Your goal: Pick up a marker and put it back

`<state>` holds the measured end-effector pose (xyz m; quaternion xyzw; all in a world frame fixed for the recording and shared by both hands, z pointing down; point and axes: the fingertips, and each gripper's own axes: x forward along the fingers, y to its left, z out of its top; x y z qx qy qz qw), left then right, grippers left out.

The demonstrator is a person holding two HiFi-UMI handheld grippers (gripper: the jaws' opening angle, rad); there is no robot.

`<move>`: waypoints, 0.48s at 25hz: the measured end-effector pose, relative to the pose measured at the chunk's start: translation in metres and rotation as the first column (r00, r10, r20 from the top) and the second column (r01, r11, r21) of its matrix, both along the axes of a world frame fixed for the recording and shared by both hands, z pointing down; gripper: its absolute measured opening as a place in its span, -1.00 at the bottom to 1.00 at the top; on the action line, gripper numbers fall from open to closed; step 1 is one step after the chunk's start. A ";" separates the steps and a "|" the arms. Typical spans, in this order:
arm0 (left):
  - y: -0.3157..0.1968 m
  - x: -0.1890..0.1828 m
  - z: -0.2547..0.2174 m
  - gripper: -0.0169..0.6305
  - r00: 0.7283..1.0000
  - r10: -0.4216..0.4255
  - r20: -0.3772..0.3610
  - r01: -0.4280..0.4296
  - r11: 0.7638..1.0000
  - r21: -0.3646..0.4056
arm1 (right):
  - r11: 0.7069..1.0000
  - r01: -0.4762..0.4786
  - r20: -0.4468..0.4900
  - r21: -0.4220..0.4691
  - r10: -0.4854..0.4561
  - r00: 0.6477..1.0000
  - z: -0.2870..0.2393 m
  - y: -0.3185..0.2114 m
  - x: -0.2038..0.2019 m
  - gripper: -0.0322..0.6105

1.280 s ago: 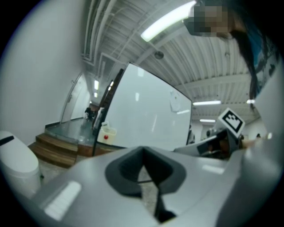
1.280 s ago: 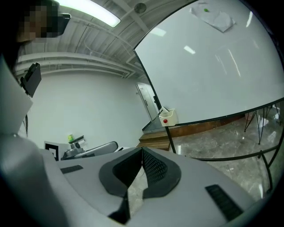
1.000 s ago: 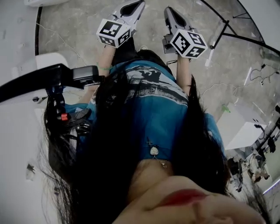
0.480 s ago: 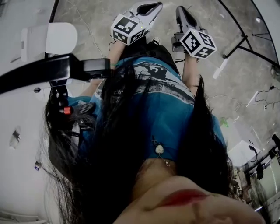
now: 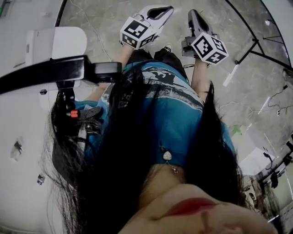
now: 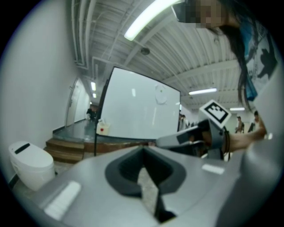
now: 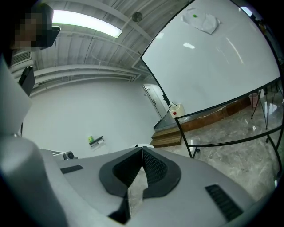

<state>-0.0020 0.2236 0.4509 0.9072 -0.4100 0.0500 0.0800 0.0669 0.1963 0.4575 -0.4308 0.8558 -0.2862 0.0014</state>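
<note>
**Left gripper** [image 5: 165, 9]: jaws pressed together with nothing between them. I hold it out roughly level over the grey floor [image 5: 105, 18], ahead of the person's blue shirt [image 5: 169, 109].

**Right gripper** [image 5: 193, 16]: jaws likewise together and empty, just beside the left gripper.

**Marker:** I can find none in any view, and neither gripper carries one.

**Step in hand:** I judge this to be the approach, before any pick-up. The next move calls for getting near the whiteboard [image 6: 142, 106], finding a marker there, and parting one gripper's jaws around it.

**Head view only:** shows both grippers together, the floor beneath them, and the black stand legs [image 5: 256, 41] towards the floor's right edge.

**Left gripper view only:** shows the whiteboard face-on, the wooden steps [image 6: 66, 148] beside it, and the right gripper from the side.

**Right gripper view only:** shows a small green item [image 7: 91, 139] on a wall ledge, too small to name.
</note>
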 end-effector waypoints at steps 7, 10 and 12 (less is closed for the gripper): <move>0.024 -0.053 0.004 -0.94 0.999 0.028 -0.020 -0.028 1.000 -0.015 | 1.000 -0.011 -0.018 -0.017 0.011 1.000 0.003 0.031 -0.060 -0.86; 0.037 -0.074 0.006 -0.94 0.998 0.051 -0.036 -0.052 0.999 -0.014 | 1.000 -0.013 -0.034 -0.021 0.013 0.999 0.005 0.045 -0.088 -0.86; 0.042 -0.085 0.004 -0.94 0.997 0.062 -0.045 -0.063 0.998 -0.007 | 1.000 -0.018 -0.044 -0.018 0.018 0.999 0.005 0.052 -0.101 -0.86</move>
